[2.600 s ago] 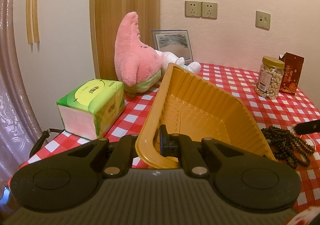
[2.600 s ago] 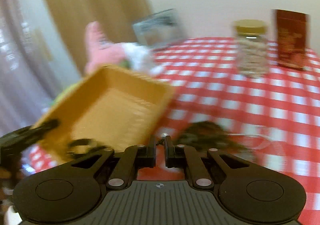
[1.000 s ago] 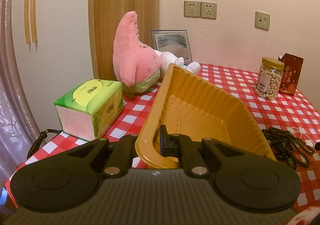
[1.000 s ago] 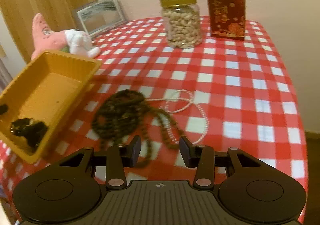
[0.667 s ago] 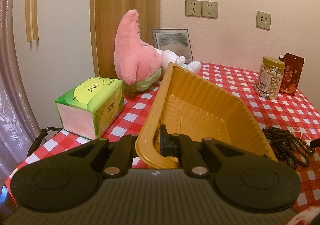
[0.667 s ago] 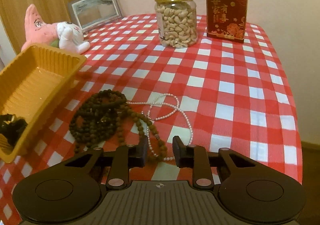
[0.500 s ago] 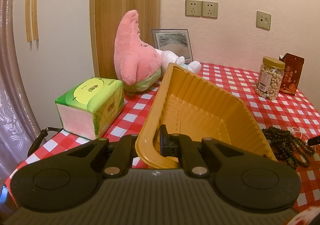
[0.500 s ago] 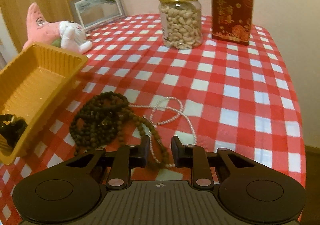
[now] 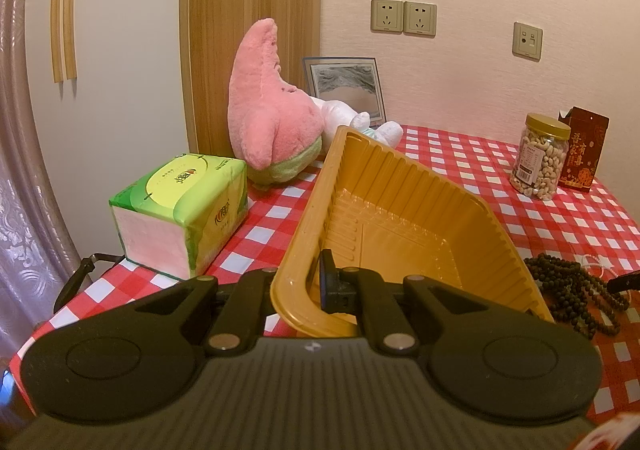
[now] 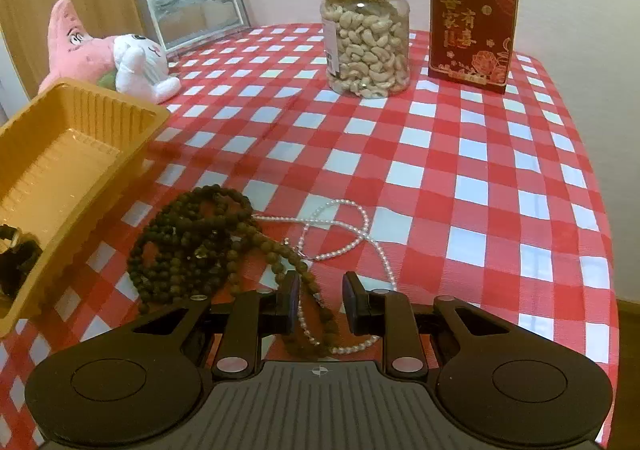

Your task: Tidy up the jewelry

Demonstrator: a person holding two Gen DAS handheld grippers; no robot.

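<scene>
Holding the yellow tray (image 9: 404, 206) by its near rim, my left gripper (image 9: 308, 286) has its fingers pinched on the plastic wall, one inside and one outside, so the tray fills the centre of the left view, tilted up.

My right gripper (image 10: 320, 302) sits low over the jewelry at the bottom centre of the right view, fingers spread with a clear gap, and strands of both necklaces lie between them. The dark bead necklace (image 10: 192, 246) is heaped in coils just right of the tray, and the pearl strand (image 10: 344, 226) loops out from under it toward the centre of the frame. The two overlap and may be tangled.

I judge both to be light, limp and likely to slither; the beads are round and hard, so a pinch on a single strand could roll off. The pearl string looks thin and the more fragile. I would take the dark beads where several coils bunch together, so the fingers close on a thick bundle.

Against the frame half a second back, the right fingers have opened wider and come further forward over the strands. The left view is unchanged, the tray gripped at the same tilt.
</scene>
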